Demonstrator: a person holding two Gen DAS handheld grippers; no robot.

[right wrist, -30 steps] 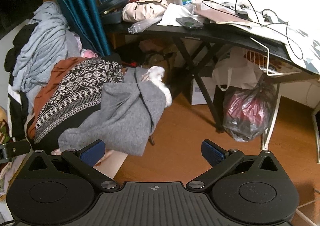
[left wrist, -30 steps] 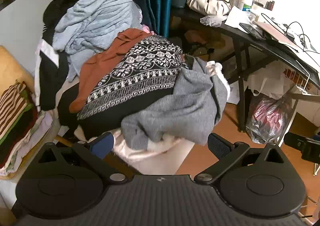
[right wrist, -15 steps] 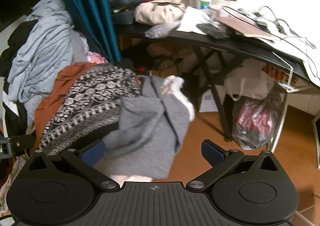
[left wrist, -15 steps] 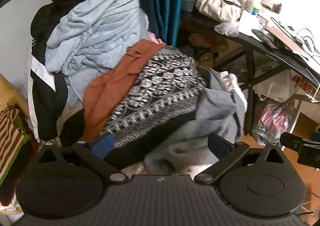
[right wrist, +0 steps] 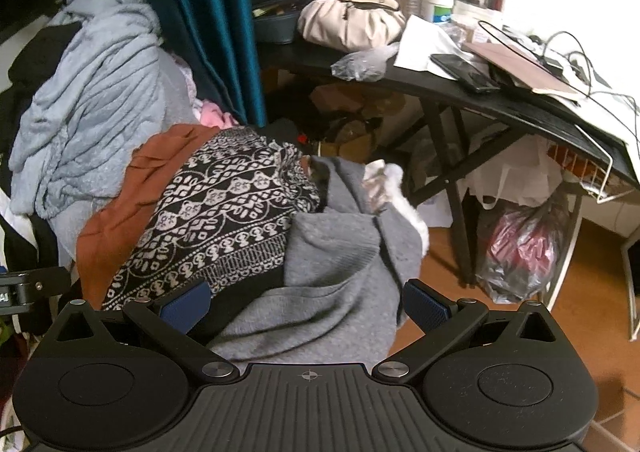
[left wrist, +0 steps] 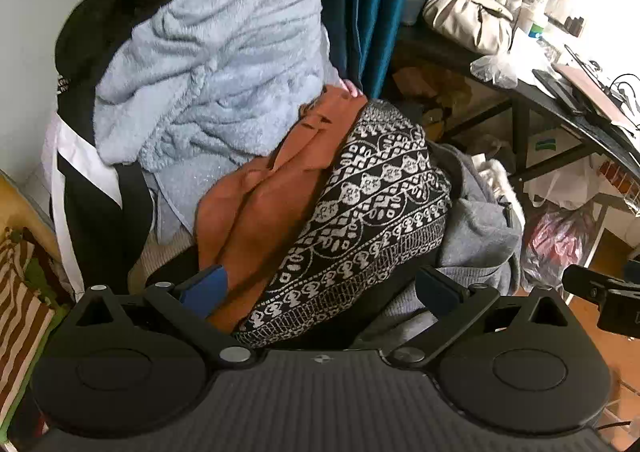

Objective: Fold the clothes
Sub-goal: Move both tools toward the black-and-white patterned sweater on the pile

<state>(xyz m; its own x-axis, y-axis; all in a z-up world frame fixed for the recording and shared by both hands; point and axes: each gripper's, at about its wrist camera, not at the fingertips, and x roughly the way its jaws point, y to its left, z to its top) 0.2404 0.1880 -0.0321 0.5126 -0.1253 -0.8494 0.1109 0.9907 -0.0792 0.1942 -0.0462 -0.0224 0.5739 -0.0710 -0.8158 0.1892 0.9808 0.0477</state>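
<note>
Both tongs hang over a heap of clothes, each with its jaws wide apart and gripping nothing. The left tongs (left wrist: 320, 288) straddle the near hem of a patterned knit (left wrist: 360, 219), black with white figures. The right tongs (right wrist: 306, 302) sit just right of that, over a grey sweater (right wrist: 332, 292) that drapes down the pile's right side, with its blue pads either side of the cloth; whether they touch it I cannot tell. Left of the knit, tucked partly under it, lies a rust garment (left wrist: 264, 207). Beyond and left of the knit a pale blue fleece (left wrist: 208, 67) is mounded over black clothing (left wrist: 100, 203). A white furry piece (right wrist: 394, 191) pokes out past the sweater. Behind the knit hangs a teal curtain (right wrist: 200, 19). Right of it stands a black counter (right wrist: 500, 99) carrying a cream bag (right wrist: 352, 21).
</note>
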